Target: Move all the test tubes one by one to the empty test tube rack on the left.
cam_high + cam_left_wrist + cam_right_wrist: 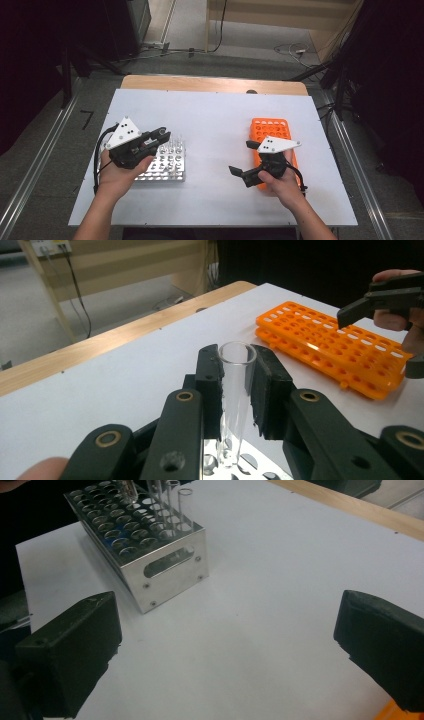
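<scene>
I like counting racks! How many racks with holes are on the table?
2. The metal rack sits under the left gripper, holding glass tubes. The orange rack lies flat under the right gripper.

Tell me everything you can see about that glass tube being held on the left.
The glass tube is clear, thin-walled and open at its round rim. It stands upright, pinched between the black jaws of the left hand-held gripper, with its lower end over the holes of the metal rack. It looks empty.
</scene>
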A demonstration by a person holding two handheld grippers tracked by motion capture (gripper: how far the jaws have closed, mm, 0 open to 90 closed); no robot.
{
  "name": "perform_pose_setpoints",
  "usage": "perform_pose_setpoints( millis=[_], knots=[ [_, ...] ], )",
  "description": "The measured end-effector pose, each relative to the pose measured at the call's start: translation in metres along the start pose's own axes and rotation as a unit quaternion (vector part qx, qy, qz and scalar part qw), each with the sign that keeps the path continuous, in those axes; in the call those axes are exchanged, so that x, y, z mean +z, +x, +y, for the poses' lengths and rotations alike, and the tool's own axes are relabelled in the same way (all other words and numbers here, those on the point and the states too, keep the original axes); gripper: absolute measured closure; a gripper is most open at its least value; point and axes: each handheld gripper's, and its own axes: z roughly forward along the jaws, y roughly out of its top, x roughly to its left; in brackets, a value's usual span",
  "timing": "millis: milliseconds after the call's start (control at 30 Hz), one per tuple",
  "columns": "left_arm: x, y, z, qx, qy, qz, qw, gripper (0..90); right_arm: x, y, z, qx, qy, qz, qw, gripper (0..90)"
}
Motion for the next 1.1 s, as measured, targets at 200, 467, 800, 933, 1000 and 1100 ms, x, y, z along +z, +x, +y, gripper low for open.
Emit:
perform_pose_setpoints(
  millis=[200,467,800,933,1000,1100],
  knots=[
    [-0.008,0.013,-0.002,-0.007,-0.003,0.02,0.9998,75.4,-0.005,-0.009,-0.003,0.006,-0.002,-0.011,0.9999,0.0],
    [-0.014,0.028,-0.008,-0.018,-0.002,0.045,0.9988,75.4,-0.012,-0.021,-0.007,0.016,-0.004,-0.024,0.9996,0.0],
    [-0.023,0.044,-0.013,-0.033,-0.008,0.075,0.9966,75.4,-0.021,-0.035,-0.013,0.031,-0.009,-0.04,0.9987,0.0],
    [-0.026,0.049,-0.015,-0.039,-0.01,0.082,0.9958,75.4,-0.024,-0.037,-0.014,0.034,-0.009,-0.043,0.9985,0.0],
    [-0.025,0.052,-0.017,-0.043,-0.01,0.085,0.9954,75.4,-0.024,-0.038,-0.014,0.036,-0.011,-0.044,0.9983,0.0],
    [-0.023,0.054,-0.019,-0.048,-0.009,0.091,0.9946,75.5,-0.025,-0.039,-0.014,0.035,-0.011,-0.044,0.9983,0.0]
  ],
)
